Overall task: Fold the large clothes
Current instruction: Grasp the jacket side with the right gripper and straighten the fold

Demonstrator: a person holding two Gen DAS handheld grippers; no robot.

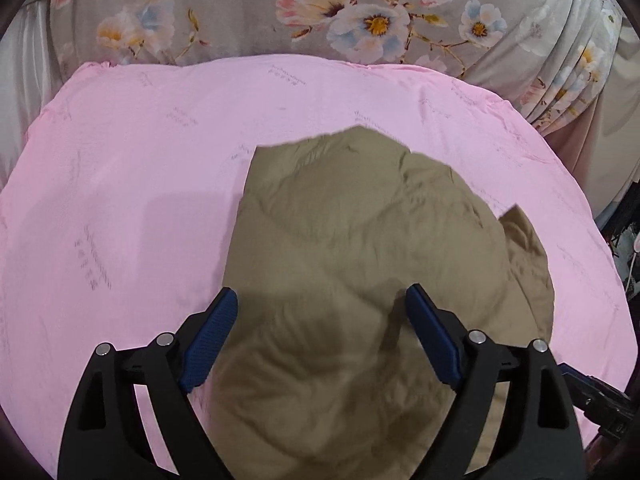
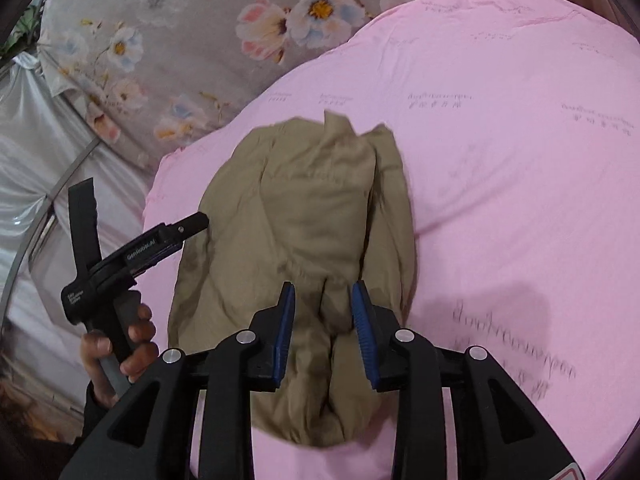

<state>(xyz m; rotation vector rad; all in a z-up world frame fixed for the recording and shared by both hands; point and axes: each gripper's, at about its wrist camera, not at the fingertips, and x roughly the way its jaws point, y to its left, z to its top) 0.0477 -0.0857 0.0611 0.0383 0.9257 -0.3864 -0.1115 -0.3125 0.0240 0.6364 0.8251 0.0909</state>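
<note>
Where the khaki garment (image 2: 296,232) lay, it was bundled into a rough folded heap on the pink sheet (image 1: 120,184), its layers overlapping and creased, with one flap showing separately at its right edge in the left wrist view. It rested toward the near side of the sheet, and pink cloth was visible around it on the far side and both flanks. The left gripper (image 1: 320,312) hung above the garment's near portion; its jaws stood wide apart, the blue pads clear of the cloth, and nothing was held between them. The right gripper (image 2: 323,312) was positioned over the near end of the same garment; its jaws stood partly open with a fold of khaki cloth visible in the gap, and the pads did not appear to press on it. In the right wrist view, the left gripper appeared at the left of the garment, held by a hand (image 2: 120,344) wrapped around its handle. Faint printed lettering was scattered across the pink sheet. Beyond the sheet's far edge lay a grey floral bedcover (image 1: 248,16), gathered into pleats at the right. A shiny silvery fabric (image 2: 48,152) was seen beside the bed at the left of the right wrist view.
</note>
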